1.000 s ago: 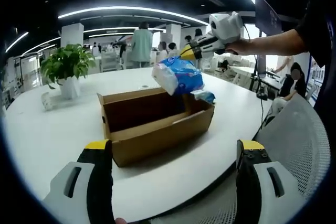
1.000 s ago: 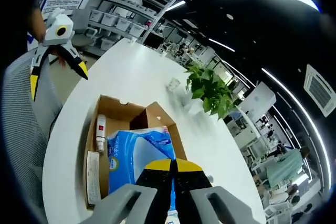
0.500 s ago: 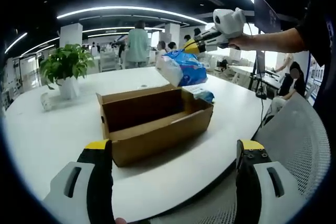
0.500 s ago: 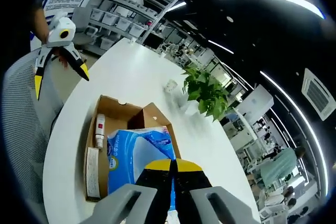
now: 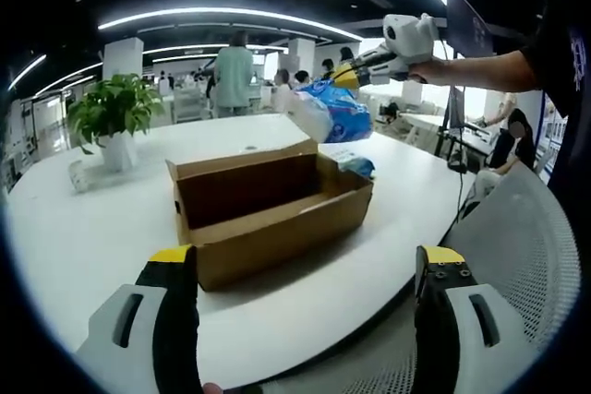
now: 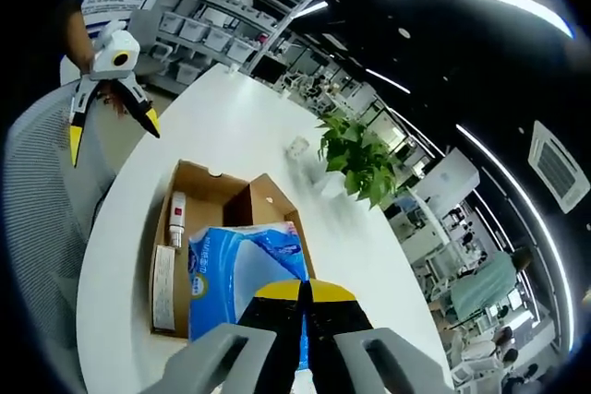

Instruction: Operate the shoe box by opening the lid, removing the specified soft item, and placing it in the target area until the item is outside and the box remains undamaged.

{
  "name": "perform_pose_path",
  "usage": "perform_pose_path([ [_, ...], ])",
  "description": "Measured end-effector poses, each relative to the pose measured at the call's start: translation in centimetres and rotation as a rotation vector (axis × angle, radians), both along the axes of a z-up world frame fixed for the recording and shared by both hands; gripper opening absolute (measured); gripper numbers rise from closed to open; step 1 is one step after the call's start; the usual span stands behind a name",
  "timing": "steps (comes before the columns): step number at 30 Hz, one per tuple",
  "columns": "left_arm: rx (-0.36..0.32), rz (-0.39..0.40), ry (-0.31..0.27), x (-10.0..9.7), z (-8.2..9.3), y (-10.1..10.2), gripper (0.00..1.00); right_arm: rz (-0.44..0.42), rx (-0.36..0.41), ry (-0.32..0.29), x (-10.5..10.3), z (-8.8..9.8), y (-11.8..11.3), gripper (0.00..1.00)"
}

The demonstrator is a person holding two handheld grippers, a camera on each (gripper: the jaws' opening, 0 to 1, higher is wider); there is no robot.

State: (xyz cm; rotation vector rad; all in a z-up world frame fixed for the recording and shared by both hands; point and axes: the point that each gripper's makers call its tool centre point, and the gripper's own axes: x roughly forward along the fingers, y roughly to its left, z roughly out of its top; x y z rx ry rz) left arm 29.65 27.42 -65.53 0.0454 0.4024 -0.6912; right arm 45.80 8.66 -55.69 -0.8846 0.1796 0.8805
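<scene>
Round white table [image 5: 83,237]: we record it as the widest surface, carrying all that follows; its far side shows in the right gripper view [image 6: 231,126].

Mesh chair [image 5: 517,256]: pale grey, at the table's edge, beside our left gripper.

Cardboard shoe box [image 5: 268,214]: brown, open, standing on the table with its lid flap upright at the rear. From the right gripper view [image 6: 175,265] we look down into it and note a small white tube with a red band [image 6: 175,228] lying along one inner wall, with a paper strip [image 6: 163,288] beside it.

Potted plant [image 5: 113,117]: green leaves in a white pot, on the table well apart from the box; also seen here [image 6: 360,159].

Blue soft pack [image 5: 325,113]: plastic-wrapped, blue and white, held in the air above the far corner of the box, clear of its walls. In the right gripper view [image 6: 245,274] it hangs directly over the box opening.

Right gripper [image 5: 343,76]: we list its yellow-tipped jaws as clamped on the pack's wrapper; its own view [image 6: 303,294] shows the tips pressed together on the plastic.

Left gripper [image 5: 305,269]: jaws spread wide, nothing between them, low at the table's near edge; also seen from the other side [image 6: 113,126].
</scene>
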Motion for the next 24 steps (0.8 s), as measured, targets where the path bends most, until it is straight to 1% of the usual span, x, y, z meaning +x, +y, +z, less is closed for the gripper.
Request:
perform_pose_path([
  [7,0.001,-0.004,0.003,-0.1,-0.1,0.0,0.97,-0.008,-0.013,-0.002,-0.3,-0.1,-1.3,0.00],
  [12,0.006,-0.005,0.004,-0.1,-0.1,0.0,0.96,-0.017,-0.031,-0.001,-0.4,-0.4,-2.7,0.00],
  [24,0.011,-0.006,0.007,-0.1,-0.3,0.0,0.96,-0.043,-0.053,-0.003,-0.7,-0.5,-5.7,0.00],
])
